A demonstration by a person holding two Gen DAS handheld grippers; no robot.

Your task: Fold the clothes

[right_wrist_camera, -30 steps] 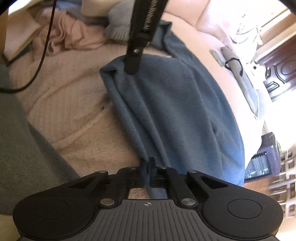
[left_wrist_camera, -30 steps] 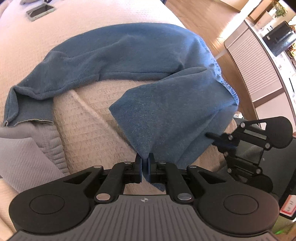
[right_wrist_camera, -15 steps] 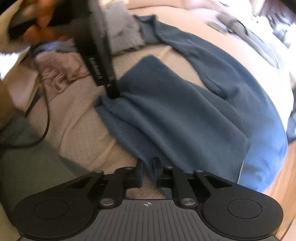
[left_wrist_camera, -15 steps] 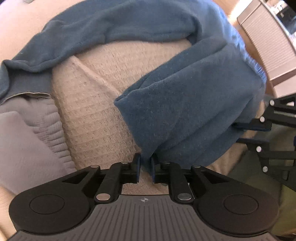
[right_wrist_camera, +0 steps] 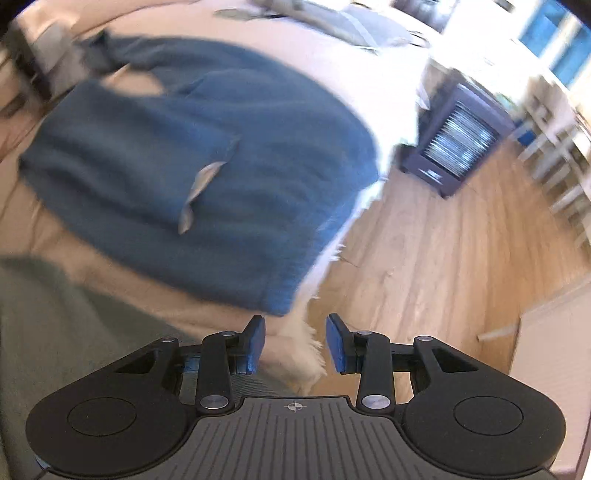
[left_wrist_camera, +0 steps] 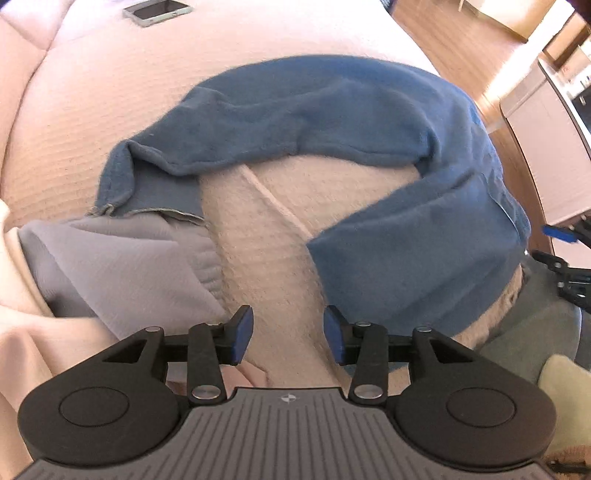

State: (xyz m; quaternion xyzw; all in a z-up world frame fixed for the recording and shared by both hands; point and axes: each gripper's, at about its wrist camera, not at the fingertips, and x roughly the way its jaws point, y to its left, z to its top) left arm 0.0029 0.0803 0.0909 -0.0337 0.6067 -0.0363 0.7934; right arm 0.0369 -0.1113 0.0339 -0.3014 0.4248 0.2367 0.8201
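Left wrist view, taken left to right around the blue garment (left_wrist_camera: 369, 122). Far upper left of it, a phone (left_wrist_camera: 158, 10) flat on the beige bedspread (left_wrist_camera: 92, 92). Just left of the garment's cuffed end, touching it, a grey garment (left_wrist_camera: 122, 254), crumpled, partly under that cuff. The blue garment itself: spread in an arch across the bedspread, one end at the cuff, the other a broad flap lying on the right (a bare patch of bedspread framed beneath the arch). Below the flap, the left gripper (left_wrist_camera: 288, 334), jaws spread wide, nothing between the blue pads (left_wrist_camera: 243, 328), the right pad just beside the flap's lower edge. Right of the garment, at the frame edge, part of the right gripper (left_wrist_camera: 565, 258), black links and a blue tip only. Beyond, wooden floor (left_wrist_camera: 461, 40).

Right wrist view, blurred. Blue garment (right_wrist_camera: 192, 147) filling the upper left, folded over on itself, a pale tag or pocket lining on its face, its lower hem at the bed's edge. Just below that hem, the right gripper (right_wrist_camera: 295, 341), jaws parted, empty, over the bedspread's fringed edge (right_wrist_camera: 306, 354). Right of the garment, wooden floor (right_wrist_camera: 443, 258) and a dark heater (right_wrist_camera: 458, 144) standing on it.
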